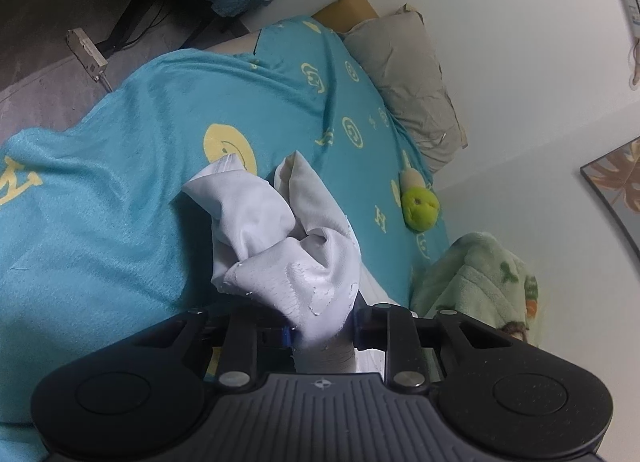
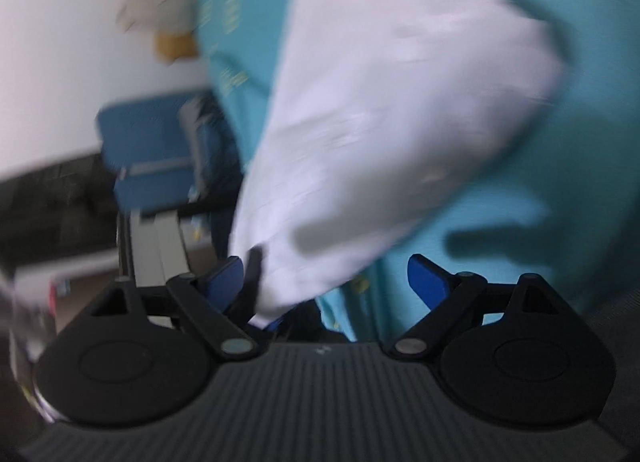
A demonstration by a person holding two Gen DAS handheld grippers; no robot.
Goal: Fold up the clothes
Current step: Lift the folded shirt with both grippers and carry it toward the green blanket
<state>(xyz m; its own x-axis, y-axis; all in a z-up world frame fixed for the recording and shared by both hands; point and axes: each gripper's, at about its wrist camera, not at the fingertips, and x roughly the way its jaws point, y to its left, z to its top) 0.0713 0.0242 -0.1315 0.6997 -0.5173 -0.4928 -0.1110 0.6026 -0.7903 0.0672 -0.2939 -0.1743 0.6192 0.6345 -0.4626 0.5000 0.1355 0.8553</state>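
A crumpled white garment [image 1: 280,238] rises off the teal bedspread [image 1: 120,182]. Its lower bunch is pinched in my left gripper [image 1: 322,326], which is shut on the cloth. The right wrist view is motion-blurred. There the same white garment [image 2: 380,122] hangs as a broad sheet in front of my right gripper [image 2: 326,282]. That gripper's blue pads [image 2: 428,280] stand far apart. The cloth's lower tip dips near the left pad, but nothing is pinched.
The bedspread carries yellow smiley and letter prints. A grey pillow [image 1: 408,78] and a tan one lie by the wall. A green plush toy [image 1: 420,208] and a pale green fleece [image 1: 476,278] sit at the right. A blue chair [image 2: 152,150] stands beside the bed.
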